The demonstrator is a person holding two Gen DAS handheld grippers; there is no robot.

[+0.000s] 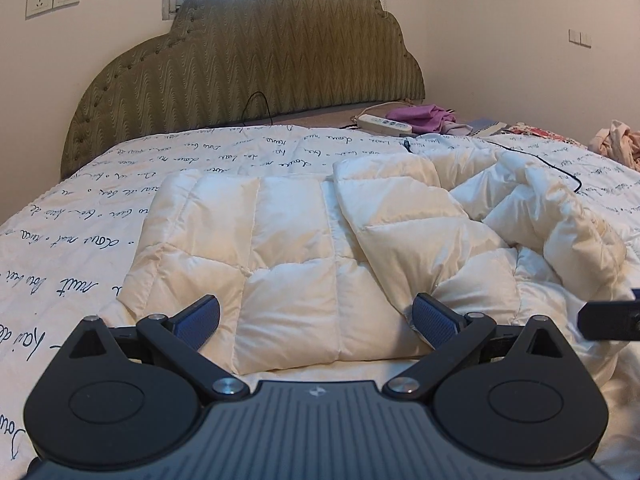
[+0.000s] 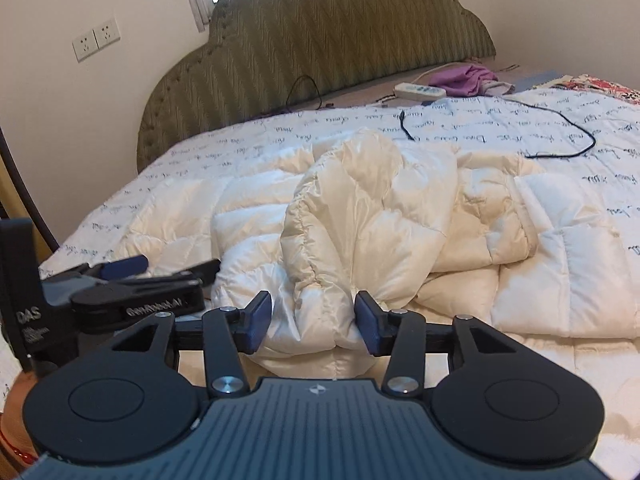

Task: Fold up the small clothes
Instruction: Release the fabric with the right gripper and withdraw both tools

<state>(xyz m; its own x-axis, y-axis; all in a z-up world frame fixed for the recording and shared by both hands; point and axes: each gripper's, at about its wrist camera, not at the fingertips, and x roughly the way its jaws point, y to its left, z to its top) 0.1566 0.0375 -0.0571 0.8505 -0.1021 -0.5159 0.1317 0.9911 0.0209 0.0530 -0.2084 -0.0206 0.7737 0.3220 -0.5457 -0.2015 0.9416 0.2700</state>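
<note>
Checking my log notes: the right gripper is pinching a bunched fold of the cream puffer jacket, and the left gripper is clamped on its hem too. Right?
Not quite. The left gripper is open, its pads apart over the cream puffer jacket, as the left wrist view shows. The right gripper does pinch a bunched fold.

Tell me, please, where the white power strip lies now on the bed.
The white power strip lies at the head of the bed, in front of the green headboard, beside the purple cloth; both wrist views show it at upper right.
</note>
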